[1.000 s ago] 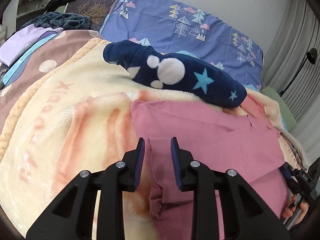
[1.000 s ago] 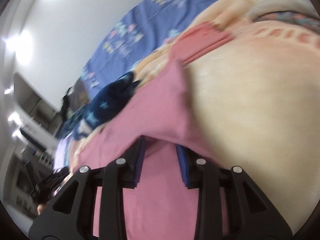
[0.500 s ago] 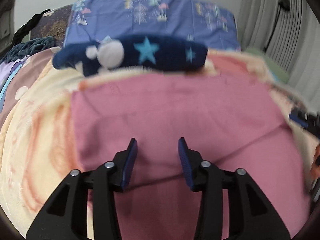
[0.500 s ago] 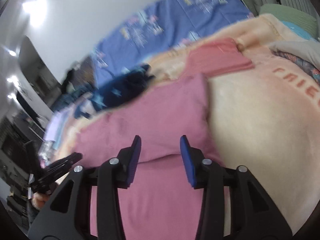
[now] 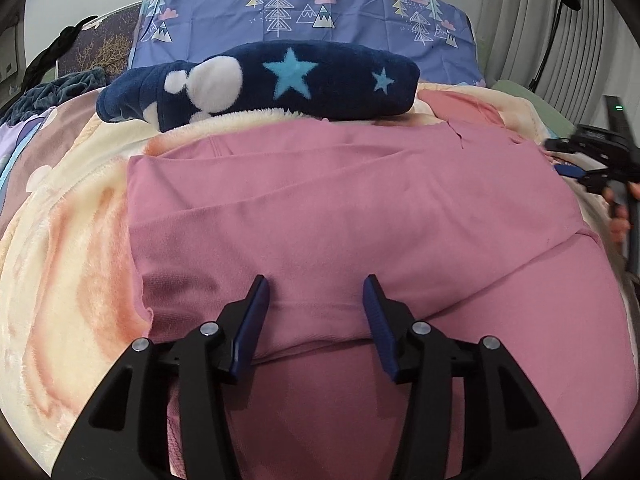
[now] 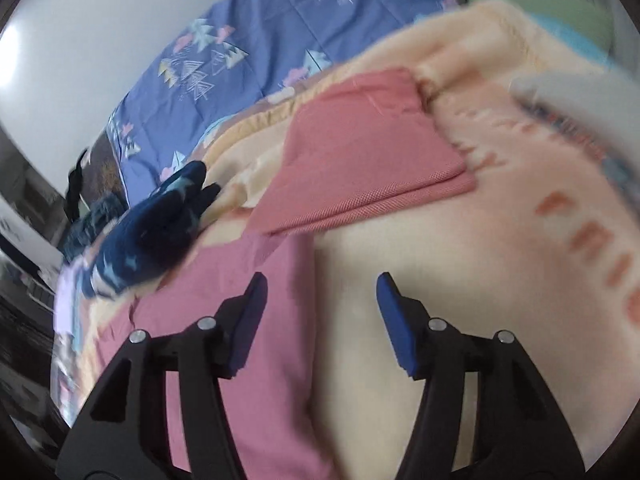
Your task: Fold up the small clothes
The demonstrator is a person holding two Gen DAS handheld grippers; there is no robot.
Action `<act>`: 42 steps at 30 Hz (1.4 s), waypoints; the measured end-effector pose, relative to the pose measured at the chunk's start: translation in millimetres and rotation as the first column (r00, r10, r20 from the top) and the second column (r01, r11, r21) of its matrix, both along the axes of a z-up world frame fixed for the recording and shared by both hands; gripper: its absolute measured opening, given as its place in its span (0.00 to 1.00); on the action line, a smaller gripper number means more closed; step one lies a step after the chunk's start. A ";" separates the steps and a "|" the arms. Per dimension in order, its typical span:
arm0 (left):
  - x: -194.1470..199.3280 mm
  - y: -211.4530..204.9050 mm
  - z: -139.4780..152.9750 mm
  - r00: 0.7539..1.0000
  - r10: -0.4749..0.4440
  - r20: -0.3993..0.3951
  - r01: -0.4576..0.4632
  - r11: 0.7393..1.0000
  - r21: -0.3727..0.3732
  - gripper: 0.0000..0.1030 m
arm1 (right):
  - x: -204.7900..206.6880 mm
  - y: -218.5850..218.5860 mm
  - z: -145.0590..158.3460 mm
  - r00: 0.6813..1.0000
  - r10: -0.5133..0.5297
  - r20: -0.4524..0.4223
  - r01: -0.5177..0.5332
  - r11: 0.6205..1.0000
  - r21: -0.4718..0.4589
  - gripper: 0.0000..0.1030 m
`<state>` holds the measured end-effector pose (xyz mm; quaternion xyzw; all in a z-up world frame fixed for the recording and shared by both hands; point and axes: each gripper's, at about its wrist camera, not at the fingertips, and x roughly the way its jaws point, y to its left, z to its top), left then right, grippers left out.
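A pink garment (image 5: 344, 216) lies flat on the cream blanket (image 5: 60, 264), its far part folded over the near part. My left gripper (image 5: 316, 300) is open and empty just above the fold's near edge. My right gripper (image 6: 318, 294) is open and empty over the garment's right edge (image 6: 240, 312), where pink cloth meets the blanket (image 6: 460, 280). The right gripper also shows in the left wrist view (image 5: 588, 160), at the garment's far right side.
A folded navy fleece piece with stars (image 5: 264, 80) lies behind the pink garment. A folded salmon cloth (image 6: 360, 152) lies farther right on the blanket. A blue tree-print pillow (image 5: 304, 20) stands at the back, curtains (image 5: 540, 20) at the right.
Both grippers let go of the pink cloth and opened wide. The far part now lies folded flat. The right gripper swung right, off the garment's edge.
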<state>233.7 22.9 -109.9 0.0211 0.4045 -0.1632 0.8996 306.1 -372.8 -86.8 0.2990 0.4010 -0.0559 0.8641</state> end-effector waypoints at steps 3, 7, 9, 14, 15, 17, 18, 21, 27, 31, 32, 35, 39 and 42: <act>0.1 1.3 0.2 1.000 0.000 0.000 0.000 1.000 -0.010 0.49 | 20.8 2.9 -13.0 0.999 0.052 0.009 -0.053 0.998 0.042 0.01; 0.9 1.8 -0.2 1.000 -0.004 -0.003 0.004 1.000 -0.019 0.50 | 26.5 -0.6 -5.2 0.999 0.031 0.036 -0.028 0.996 -0.081 0.03; 0.4 2.2 -0.1 1.000 -0.005 -0.002 0.005 1.000 -0.018 0.50 | 28.6 -11.0 -23.0 1.000 0.015 -0.008 -0.016 1.000 -0.011 0.03; 0.4 2.5 0.0 1.000 -0.005 -0.002 0.005 1.000 -0.020 0.50 | -0.5 6.4 21.3 0.993 -0.017 0.119 0.033 0.990 -0.139 0.36; 0.4 2.5 0.0 1.000 -0.005 -0.002 0.005 1.000 -0.019 0.50 | -8.9 13.7 30.0 0.989 0.028 0.143 -0.008 0.991 -0.134 0.34; 0.4 2.4 0.0 1.000 -0.005 -0.002 0.005 1.000 -0.021 0.51 | -28.3 44.1 39.0 0.970 0.197 0.141 -0.176 0.973 -0.147 0.23; 0.5 2.4 0.0 1.000 -0.006 -0.002 0.006 1.000 -0.022 0.51 | -37.5 59.2 36.7 0.961 0.254 0.104 -0.232 0.954 -0.187 0.19; 0.7 2.7 0.0 1.000 -0.012 -0.004 0.011 1.000 -0.029 0.53 | -49.4 78.5 -6.5 0.974 0.216 -0.070 -0.226 0.893 -0.389 0.21; -3.2 8.1 4.6 1.000 -0.005 0.008 0.006 0.998 -0.056 0.54 | -73.5 52.4 -3.5 0.993 0.114 -0.011 -0.114 0.967 -0.229 0.28; -41.9 37.3 31.9 0.998 -0.016 0.063 0.026 0.987 -0.162 0.57 | -122.0 50.0 13.2 0.984 0.178 0.026 -0.167 0.959 -0.227 0.36; -51.0 42.1 35.8 0.997 -0.029 0.071 0.040 0.985 -0.165 0.57 | -140.0 49.1 13.6 0.977 0.209 0.042 -0.195 0.957 -0.213 0.36; -92.2 56.2 39.8 0.992 -0.102 0.074 0.109 0.989 -0.101 0.57 | -183.2 47.1 8.4 0.960 0.275 0.048 -0.267 0.954 -0.137 0.37; -134.5 66.2 18.3 0.983 -0.184 -0.013 0.183 0.982 -0.036 0.57 | -235.2 51.4 0.2 0.934 0.350 0.069 -0.348 0.937 -0.039 0.37; -163.1 70.2 2.6 0.976 -0.211 -0.054 0.212 0.977 -0.001 0.57 | -261.2 67.2 -6.7 0.905 0.421 0.059 -0.419 0.907 -0.046 0.38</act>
